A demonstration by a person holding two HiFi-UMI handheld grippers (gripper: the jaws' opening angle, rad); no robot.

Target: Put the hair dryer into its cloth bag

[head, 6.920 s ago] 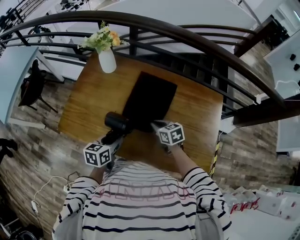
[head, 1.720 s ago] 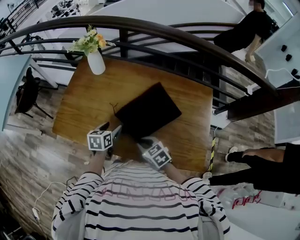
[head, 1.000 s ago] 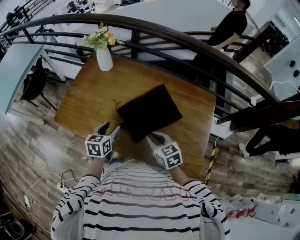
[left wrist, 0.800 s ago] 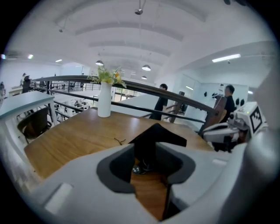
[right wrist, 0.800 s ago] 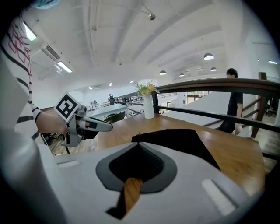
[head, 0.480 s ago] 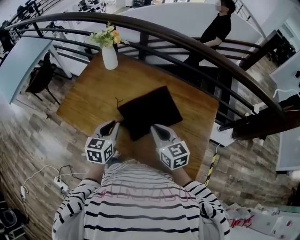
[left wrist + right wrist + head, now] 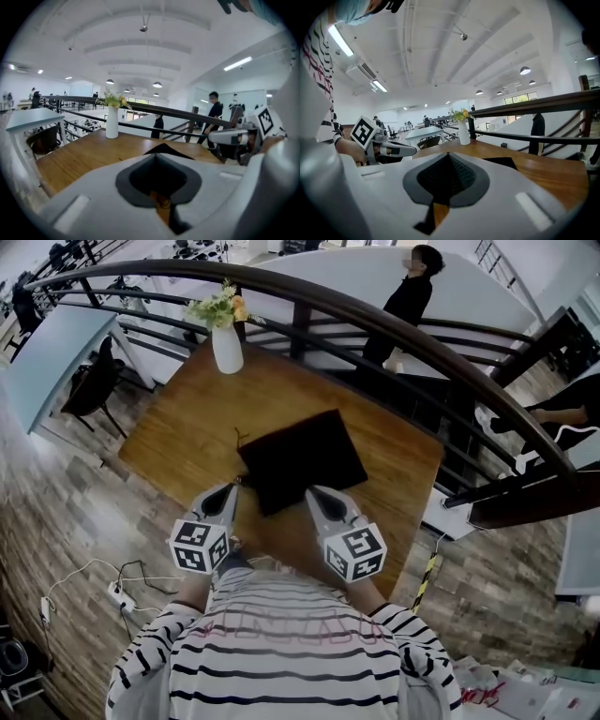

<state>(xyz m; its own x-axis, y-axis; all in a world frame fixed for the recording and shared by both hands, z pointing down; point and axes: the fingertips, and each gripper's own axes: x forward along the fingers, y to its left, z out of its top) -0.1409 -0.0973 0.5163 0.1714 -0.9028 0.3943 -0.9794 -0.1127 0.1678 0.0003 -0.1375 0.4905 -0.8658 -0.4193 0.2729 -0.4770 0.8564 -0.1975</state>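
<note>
Wooden bench [image 7: 187,442] on a plank floor [image 7: 66,512], backed by a dark curved railing [image 7: 375,322]. Contents were listed from the wearer outward.

1. Near edge. A striped shirt [image 7: 300,643] filled the foreground, and both arms were drawn in over the bench's near edge. The marker cubes [image 7: 199,546] sat closest to the body. The left tongs [image 7: 229,491] and right tongs [image 7: 316,493] were held side by side above the wood. Both pointed away from the body, tipped a little downward and angled slightly toward each other. The left tongs' jaws had just been closing and stood pad to pad with nothing caught between. The right tongs' jaws were together and likewise empty.

2. Middle. A black cloth bag [image 7: 302,457] lay flat and corner-on. Its near corner reached between the tips of the two tongs, apart from both. A thin drawstring [image 7: 238,438] trailed off its left corner. Whether the hair dryer sat inside could not be told.

3. Open room. Broad bare wood ran left of the bag up to the vase. A narrower strip lay on the right before the bench's edge, and a bare band lay beyond the bag up to the railing.

4. Far left corner. A white vase of flowers [image 7: 228,345] stood upright, well apart from the bag.

5. Surroundings. A person in black [image 7: 405,304] stood past the railing. On the floor at left were a white cable [image 7: 98,577] and a dark chair [image 7: 94,390].
</note>
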